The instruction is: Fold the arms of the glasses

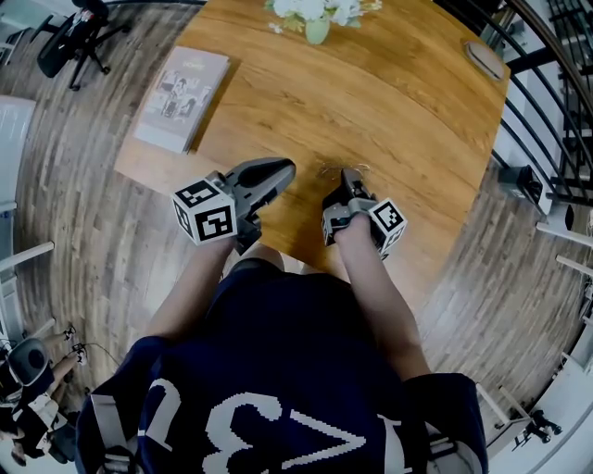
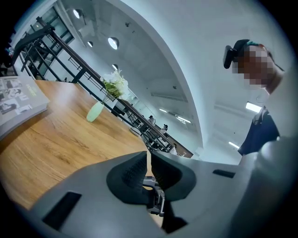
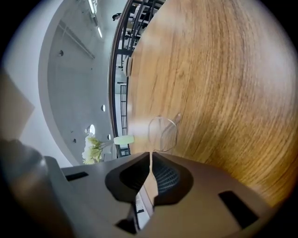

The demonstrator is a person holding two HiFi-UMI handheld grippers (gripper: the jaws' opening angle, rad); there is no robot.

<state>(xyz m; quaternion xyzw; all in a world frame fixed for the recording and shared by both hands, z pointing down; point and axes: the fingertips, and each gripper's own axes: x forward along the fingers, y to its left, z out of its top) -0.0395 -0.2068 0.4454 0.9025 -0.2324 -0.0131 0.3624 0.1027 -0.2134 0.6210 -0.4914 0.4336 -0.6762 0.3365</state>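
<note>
Thin wire-framed glasses (image 1: 344, 168) lie on the wooden table (image 1: 408, 111), close to its near edge. My right gripper (image 1: 349, 176) is shut, its tips right by the glasses. In the right gripper view one clear lens (image 3: 163, 133) stands just beyond the closed right gripper (image 3: 152, 155); I cannot tell whether they touch. Nothing shows between its pads. My left gripper (image 1: 283, 168) hovers to the left of the glasses, a short way off. In its own view the left gripper (image 2: 149, 155) is shut and empty, and the glasses are out of sight.
A grey book (image 1: 181, 97) lies at the table's far left corner. A pale green vase (image 1: 317, 28) with white flowers stands at the far edge. A small oval object (image 1: 484, 60) rests at the far right. A black railing (image 1: 556, 139) runs to the right.
</note>
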